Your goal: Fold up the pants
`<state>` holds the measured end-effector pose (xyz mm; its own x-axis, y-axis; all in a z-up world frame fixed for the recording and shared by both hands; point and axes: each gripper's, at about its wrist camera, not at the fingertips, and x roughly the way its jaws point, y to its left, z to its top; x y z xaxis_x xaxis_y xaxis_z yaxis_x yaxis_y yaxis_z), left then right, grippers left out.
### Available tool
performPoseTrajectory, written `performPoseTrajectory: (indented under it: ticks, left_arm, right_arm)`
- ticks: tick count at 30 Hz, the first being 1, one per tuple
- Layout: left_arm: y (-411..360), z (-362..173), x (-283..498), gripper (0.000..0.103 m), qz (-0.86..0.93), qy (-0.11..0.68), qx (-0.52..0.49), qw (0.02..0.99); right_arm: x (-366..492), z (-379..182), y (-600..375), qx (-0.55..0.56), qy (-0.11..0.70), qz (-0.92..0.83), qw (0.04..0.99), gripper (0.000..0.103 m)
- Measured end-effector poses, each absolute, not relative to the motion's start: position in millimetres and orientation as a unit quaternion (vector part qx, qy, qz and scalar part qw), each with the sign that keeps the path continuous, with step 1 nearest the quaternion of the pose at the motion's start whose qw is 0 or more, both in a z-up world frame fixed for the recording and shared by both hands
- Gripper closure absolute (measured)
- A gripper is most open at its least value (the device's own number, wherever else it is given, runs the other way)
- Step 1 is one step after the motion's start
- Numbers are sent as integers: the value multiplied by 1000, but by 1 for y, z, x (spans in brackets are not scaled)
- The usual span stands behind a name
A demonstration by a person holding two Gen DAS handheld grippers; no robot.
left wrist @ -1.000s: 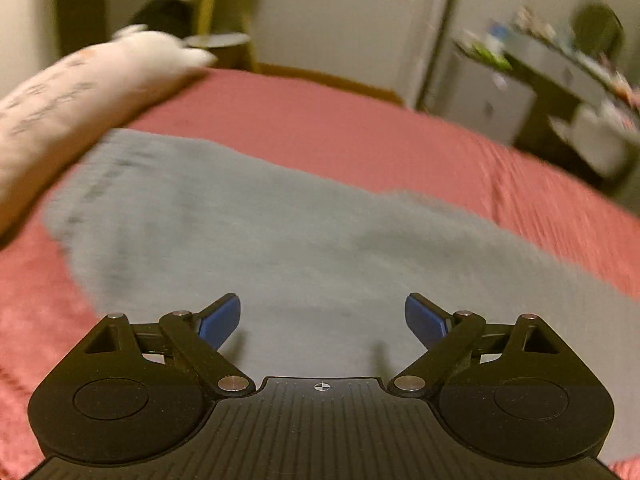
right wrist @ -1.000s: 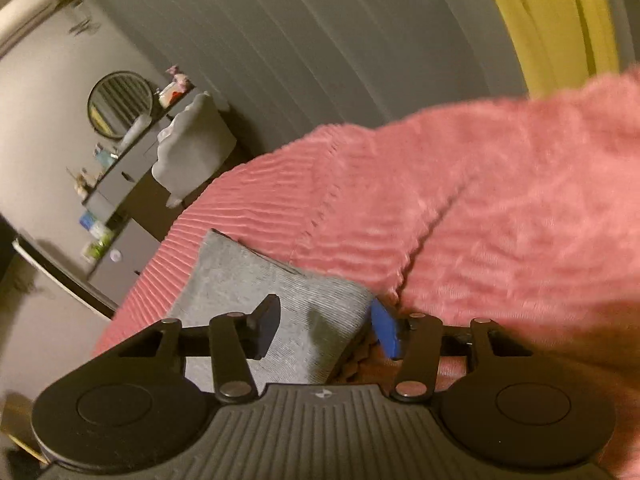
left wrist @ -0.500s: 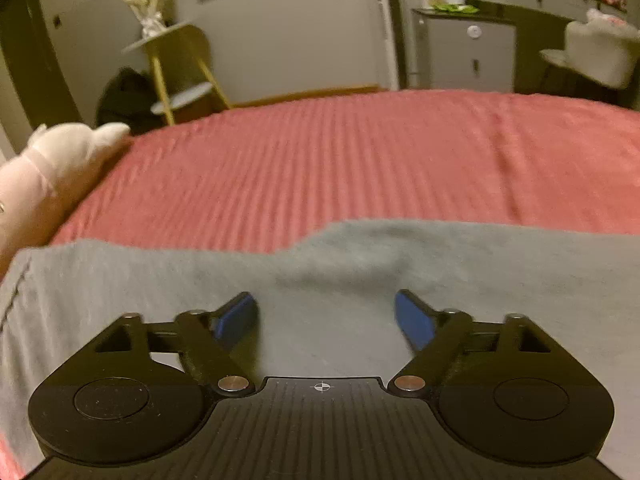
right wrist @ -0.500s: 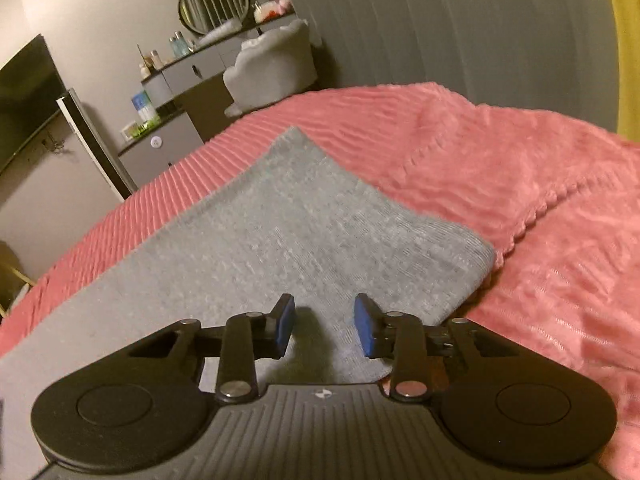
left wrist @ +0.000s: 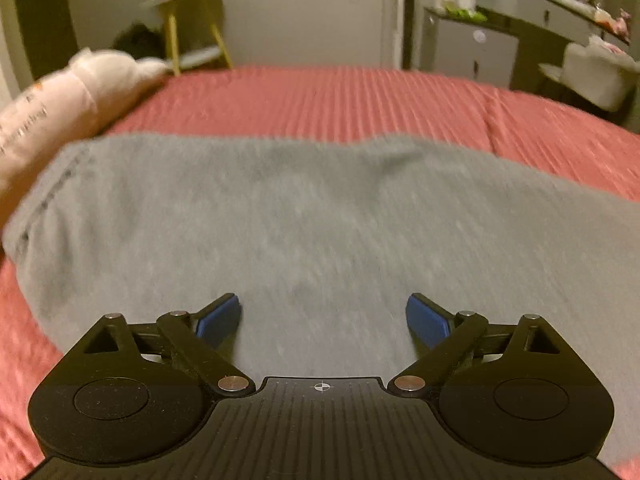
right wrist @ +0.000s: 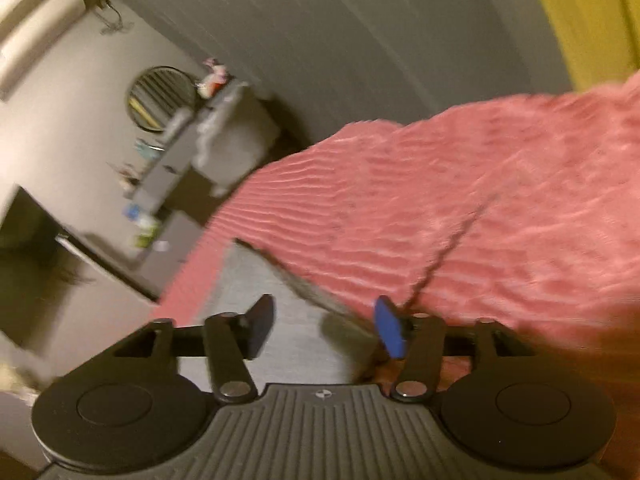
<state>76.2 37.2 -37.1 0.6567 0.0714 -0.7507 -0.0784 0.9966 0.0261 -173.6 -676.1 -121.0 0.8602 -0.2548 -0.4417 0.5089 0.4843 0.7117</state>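
Faintly, blurred dark lettering on pale pillow (left wrist: 44,120), unreadable

- Grey pants (left wrist: 320,216) lie flat on a pink ribbed bedspread (left wrist: 360,96).
- The cloth is a soft, plain grey knit, dull in the dim warm light and somewhat blurred.
- In the left wrist view it spreads as one broad band across the bed, from the left side to the right edge of the picture.
- Its far edge runs nearly straight, with one shallow dip toward the right.
- The left end is rounded, with a dark line of stitching (left wrist: 60,184) running along it.
- That end lies just beside a pale pillow (left wrist: 60,96).
- In the right wrist view only a narrow strip shows, its edge (right wrist: 288,276) running diagonally against the pink cover.
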Motion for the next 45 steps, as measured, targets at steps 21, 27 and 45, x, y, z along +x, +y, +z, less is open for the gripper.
performPoseTrajectory:
  ticks: [21,27,45]
  left_arm:
    - [27,-38,71,7,65,410,-5,910]
    - [28,-32,68,7,45,408,-19,912]
    - [44,-13,53,7,30,374,-56,925]
  right_arm:
    - [-136,-116,-630,322,213,-182,904,37]
    - [-137,-137,-655,435,192,-196,858,83]
    - [-40,-11,-374,59,261,69,961,88]
